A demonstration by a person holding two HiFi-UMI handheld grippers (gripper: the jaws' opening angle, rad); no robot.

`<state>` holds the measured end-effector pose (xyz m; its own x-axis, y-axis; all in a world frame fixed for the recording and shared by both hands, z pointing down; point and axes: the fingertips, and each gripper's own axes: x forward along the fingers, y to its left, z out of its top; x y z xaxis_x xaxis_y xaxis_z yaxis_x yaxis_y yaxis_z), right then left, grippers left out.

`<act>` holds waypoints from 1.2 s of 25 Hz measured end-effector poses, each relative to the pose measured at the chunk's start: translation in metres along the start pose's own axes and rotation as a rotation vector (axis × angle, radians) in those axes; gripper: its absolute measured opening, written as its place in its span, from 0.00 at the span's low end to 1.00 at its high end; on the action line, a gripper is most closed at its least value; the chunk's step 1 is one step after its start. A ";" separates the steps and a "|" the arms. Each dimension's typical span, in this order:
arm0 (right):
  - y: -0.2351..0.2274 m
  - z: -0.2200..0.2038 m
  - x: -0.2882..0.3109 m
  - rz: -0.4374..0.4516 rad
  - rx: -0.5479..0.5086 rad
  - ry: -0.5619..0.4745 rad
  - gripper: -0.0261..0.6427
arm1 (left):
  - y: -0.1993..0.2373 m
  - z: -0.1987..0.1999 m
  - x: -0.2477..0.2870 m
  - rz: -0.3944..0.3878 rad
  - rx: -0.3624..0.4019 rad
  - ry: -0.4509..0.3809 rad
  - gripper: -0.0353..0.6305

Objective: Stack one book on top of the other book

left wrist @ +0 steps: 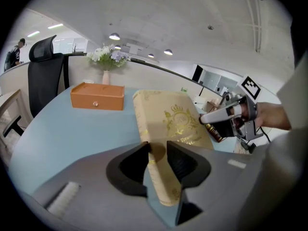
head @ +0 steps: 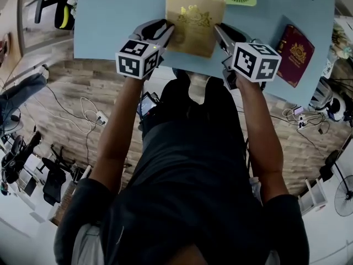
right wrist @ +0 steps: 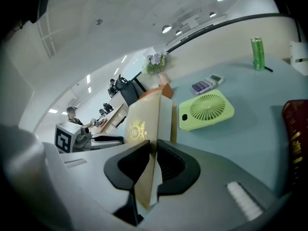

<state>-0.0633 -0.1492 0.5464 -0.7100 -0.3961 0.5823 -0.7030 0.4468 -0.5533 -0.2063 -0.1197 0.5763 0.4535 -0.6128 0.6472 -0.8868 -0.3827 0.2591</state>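
Floor: grey-brown wood planks show to either side of the table.
Cables: white and dark cords loop over the planks at the left beside a white power strip; more plugs and cords lie at the right.
Table: a pale blue top with a straight near edge.
Chair: a black high-backed office chair stands at the table's far side.
Partition: a low pale wall with a dark top rail curves behind the table; a vase of pale flowers stands before it.
Ceiling: off-white, with lit round lamps and strip lights.
Fan: a white standing fan is at the lower right.
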 end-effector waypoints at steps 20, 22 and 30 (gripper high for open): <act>-0.066 0.035 -0.112 -0.118 0.044 -0.163 0.11 | -0.110 0.057 0.042 -0.130 0.115 -0.024 0.32; -0.080 0.035 -0.127 -0.132 0.054 -0.173 0.11 | -0.128 0.060 0.052 -0.146 0.124 -0.018 0.32; -0.155 0.025 -0.189 -0.189 0.104 -0.203 0.11 | -0.207 0.066 0.110 -0.209 0.162 0.026 0.32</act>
<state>0.1788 -0.1635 0.5072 -0.5526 -0.6211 0.5558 -0.8164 0.2692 -0.5109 0.0331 -0.1532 0.5467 0.6211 -0.4915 0.6104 -0.7473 -0.6060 0.2725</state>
